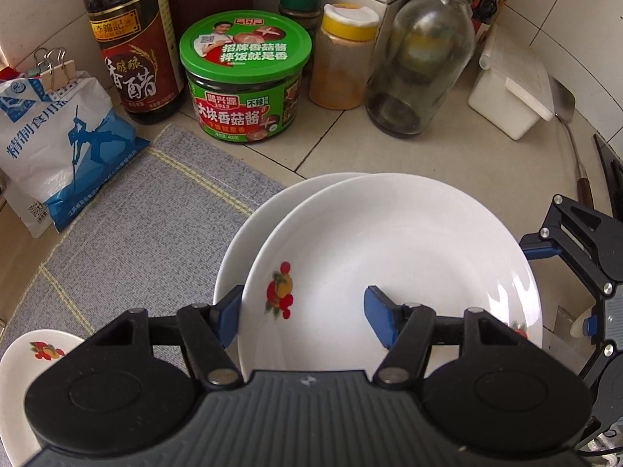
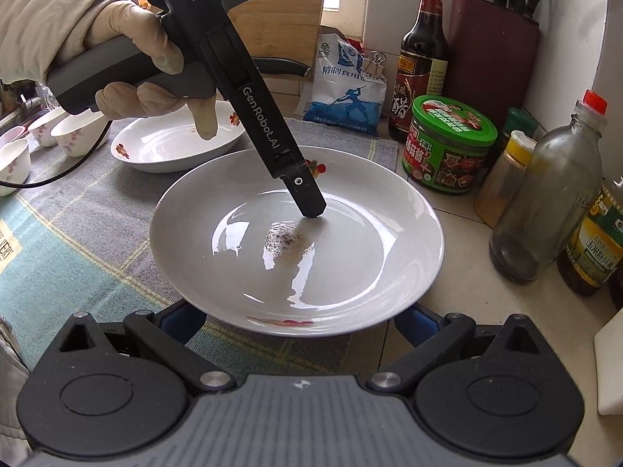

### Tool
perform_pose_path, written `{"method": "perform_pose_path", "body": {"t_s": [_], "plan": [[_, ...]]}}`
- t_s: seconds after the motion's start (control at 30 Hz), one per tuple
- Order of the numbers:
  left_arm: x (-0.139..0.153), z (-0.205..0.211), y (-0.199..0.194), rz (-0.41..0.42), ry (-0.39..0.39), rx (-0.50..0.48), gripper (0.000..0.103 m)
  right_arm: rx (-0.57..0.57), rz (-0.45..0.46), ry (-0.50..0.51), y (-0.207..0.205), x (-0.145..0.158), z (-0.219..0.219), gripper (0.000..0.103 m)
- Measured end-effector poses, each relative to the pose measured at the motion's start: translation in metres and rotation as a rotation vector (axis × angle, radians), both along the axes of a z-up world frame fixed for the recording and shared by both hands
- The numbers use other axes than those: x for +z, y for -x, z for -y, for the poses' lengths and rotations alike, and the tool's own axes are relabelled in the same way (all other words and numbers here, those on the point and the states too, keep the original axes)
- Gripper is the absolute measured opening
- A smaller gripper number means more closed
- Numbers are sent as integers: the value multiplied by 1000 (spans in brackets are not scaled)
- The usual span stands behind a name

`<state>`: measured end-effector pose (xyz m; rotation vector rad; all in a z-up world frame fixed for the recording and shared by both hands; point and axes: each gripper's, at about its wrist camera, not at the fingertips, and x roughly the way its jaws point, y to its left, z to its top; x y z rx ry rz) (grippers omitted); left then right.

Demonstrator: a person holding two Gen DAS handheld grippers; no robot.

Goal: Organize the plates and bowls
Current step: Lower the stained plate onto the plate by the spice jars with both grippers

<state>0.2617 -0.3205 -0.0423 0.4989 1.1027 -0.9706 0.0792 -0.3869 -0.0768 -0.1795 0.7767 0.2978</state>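
A white plate with a fruit print (image 1: pixel 393 257) lies on a second white plate (image 1: pixel 249 233); it also shows in the right wrist view (image 2: pixel 296 241). My left gripper (image 1: pixel 301 317) is open, its jaws astride the top plate's near rim: one finger (image 1: pixel 227 319) outside, one (image 1: pixel 379 321) inside. It also shows in the right wrist view (image 2: pixel 307 198), one finger down in the plate. My right gripper (image 2: pixel 296 323) is open, its fingers under the plate's near rim and mostly hidden. Another fruit-print plate (image 2: pixel 179 144) lies behind on the mat.
A grey placemat (image 1: pixel 148 218) covers the tiled counter. Behind stand a salt bag (image 1: pixel 58 148), vinegar bottle (image 1: pixel 132 39), green-lidded sauce jar (image 1: pixel 245 81), spice jar (image 1: pixel 342 58), glass bottle (image 1: pixel 424 62), white container (image 1: pixel 514 93). Small bowls (image 2: pixel 74 132) sit far left. An oil bottle (image 2: pixel 595 249) stands right.
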Motion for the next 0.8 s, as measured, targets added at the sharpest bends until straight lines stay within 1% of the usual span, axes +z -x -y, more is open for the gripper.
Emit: {"method": "perform_pose_path", "body": {"t_s": [0.3, 0.37, 0.43, 0.5, 0.73, 0.8], "plan": [[-3, 4, 0, 1, 2, -13, 64, -13, -7, 2, 0, 0, 2, 103], [-4, 5, 0, 0, 0, -13, 66, -15, -7, 4, 0, 0, 1, 103], [-4, 6, 0, -6, 3, -17, 71, -16, -7, 6, 0, 0, 1, 103], [-5, 6, 1, -8, 5, -16, 72, -18, -6, 9, 1, 0, 0, 103], [-3, 5, 0, 1, 12, -7, 72, -21, -3, 21, 2, 2, -2, 103], [-1, 5, 2, 19, 12, -11, 73, -23, -1, 21, 3, 2, -2, 103]]}}
